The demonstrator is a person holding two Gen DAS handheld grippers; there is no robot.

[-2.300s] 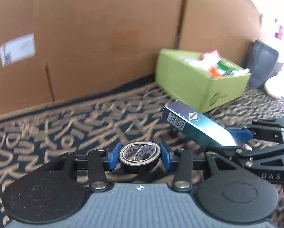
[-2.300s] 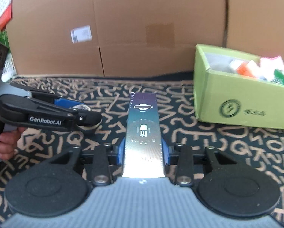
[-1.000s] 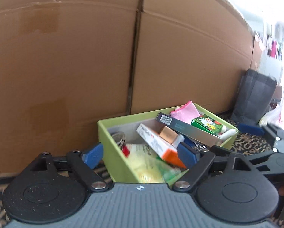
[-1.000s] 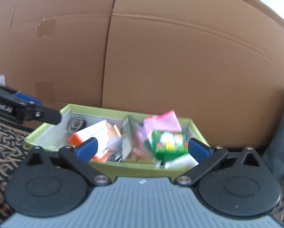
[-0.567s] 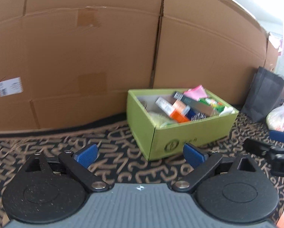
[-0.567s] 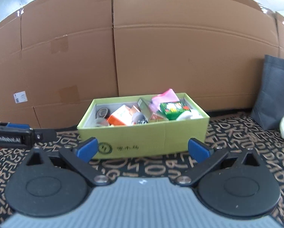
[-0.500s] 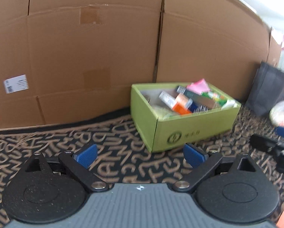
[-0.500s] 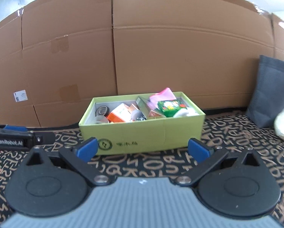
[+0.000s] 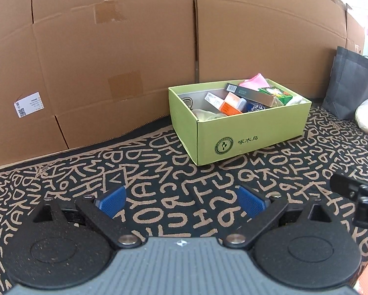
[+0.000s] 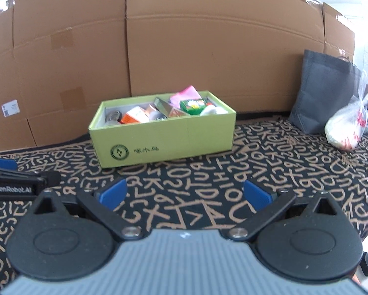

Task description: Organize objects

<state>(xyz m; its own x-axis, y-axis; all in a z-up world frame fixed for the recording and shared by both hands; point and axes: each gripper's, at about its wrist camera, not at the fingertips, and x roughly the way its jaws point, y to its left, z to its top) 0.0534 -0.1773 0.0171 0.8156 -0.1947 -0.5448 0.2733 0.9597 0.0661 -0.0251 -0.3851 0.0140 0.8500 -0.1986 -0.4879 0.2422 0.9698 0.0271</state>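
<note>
The green box [image 9: 248, 132] sits at my one o'clock in the left view and twelve o'clock in the right, packed with cartons, a pink cloth [image 10: 186, 95] and a tape roll [image 10: 113, 116], backed against the cardboard wall [image 9: 134, 49]. I see nothing loose on the patterned rug [image 10: 208, 179], so I judge the sorting is about done; the next move calls for scanning for strays. My left gripper [image 9: 181, 199] hovers low and level, fingers spread wide, holding nothing. My right gripper [image 10: 184, 194] is the same: wide apart, empty, well short of the box.
</note>
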